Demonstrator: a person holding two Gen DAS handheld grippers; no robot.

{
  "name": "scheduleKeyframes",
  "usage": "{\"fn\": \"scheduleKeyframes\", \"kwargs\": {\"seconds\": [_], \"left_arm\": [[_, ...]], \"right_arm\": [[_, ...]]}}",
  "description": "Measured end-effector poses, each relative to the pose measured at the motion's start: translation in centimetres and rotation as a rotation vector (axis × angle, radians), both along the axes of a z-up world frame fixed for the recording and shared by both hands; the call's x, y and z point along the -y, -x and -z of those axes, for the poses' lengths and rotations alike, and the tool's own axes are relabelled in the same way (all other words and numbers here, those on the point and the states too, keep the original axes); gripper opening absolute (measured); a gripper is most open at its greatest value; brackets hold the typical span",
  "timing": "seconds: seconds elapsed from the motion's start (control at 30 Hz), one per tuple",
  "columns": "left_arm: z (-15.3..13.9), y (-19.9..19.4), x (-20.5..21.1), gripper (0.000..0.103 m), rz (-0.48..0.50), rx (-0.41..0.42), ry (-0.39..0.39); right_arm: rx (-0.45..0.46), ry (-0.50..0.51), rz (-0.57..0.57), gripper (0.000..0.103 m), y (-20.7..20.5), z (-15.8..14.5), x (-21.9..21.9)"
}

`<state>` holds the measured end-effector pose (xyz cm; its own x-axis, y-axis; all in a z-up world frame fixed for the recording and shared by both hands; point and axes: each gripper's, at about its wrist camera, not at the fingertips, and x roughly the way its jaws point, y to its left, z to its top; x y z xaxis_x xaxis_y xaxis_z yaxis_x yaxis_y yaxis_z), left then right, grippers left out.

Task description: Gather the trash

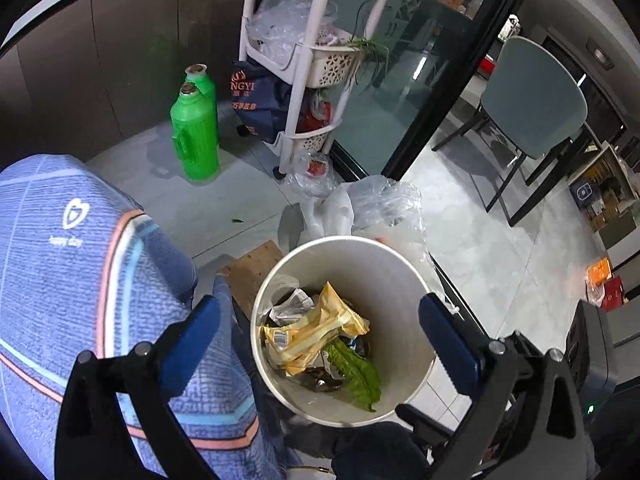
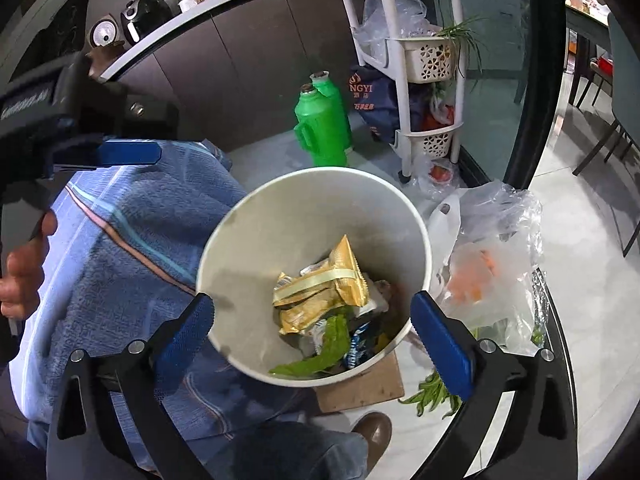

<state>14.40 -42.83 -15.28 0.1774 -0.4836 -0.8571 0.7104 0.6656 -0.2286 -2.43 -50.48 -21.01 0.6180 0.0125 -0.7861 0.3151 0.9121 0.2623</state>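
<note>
Both released: left claw (image 1: 320, 344) and right claw (image 2: 312, 336) gaping wide over the white bin (image 2: 240, 224), nothing gripped. Inside, on the trash heap: yellow wrapper (image 2: 320, 288), long axis tilted upward toward the far wall; green leaf (image 2: 320, 352) slanting beside it.

pale grey tiled floor (image 1: 472, 248); dark cabinet fronts (image 2: 240, 64) under a pale worktop (image 2: 208, 12); white three-tier basket trolley (image 1: 312, 60); black-framed glass door (image 1: 440, 80); grey-blue dining chair (image 1: 536, 96).
</note>
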Motion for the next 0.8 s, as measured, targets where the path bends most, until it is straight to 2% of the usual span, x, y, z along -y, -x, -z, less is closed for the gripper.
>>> {"fn": "scheduleKeyframes", "kwargs": {"seconds": [0.13, 0.3, 0.57, 0.8], "left_arm": [[-1.2, 0.5, -0.9, 0.099, -0.01, 0.013, 0.003], [-3.6, 1.7, -2.2, 0.099, -0.018, 0.067, 0.016], [-8.3, 3.6, -6.1, 0.099, -0.088, 0.125, 0.083], [-10.7, 5.3, -10.1, 0.099, -0.159, 0.204, 0.06]], "right_arm": [[0.022, 0.006, 0.004, 0.095, 0.4, -1.4, -1.0], [0.045, 0.03, 0.001, 0.095, 0.6, -3.3, -2.1], [0.09, 0.044, 0.006, 0.095, 2.3, -6.4, -3.3], [0.114, 0.074, -0.003, 0.095, 3.0, -9.2, -4.9]]}}
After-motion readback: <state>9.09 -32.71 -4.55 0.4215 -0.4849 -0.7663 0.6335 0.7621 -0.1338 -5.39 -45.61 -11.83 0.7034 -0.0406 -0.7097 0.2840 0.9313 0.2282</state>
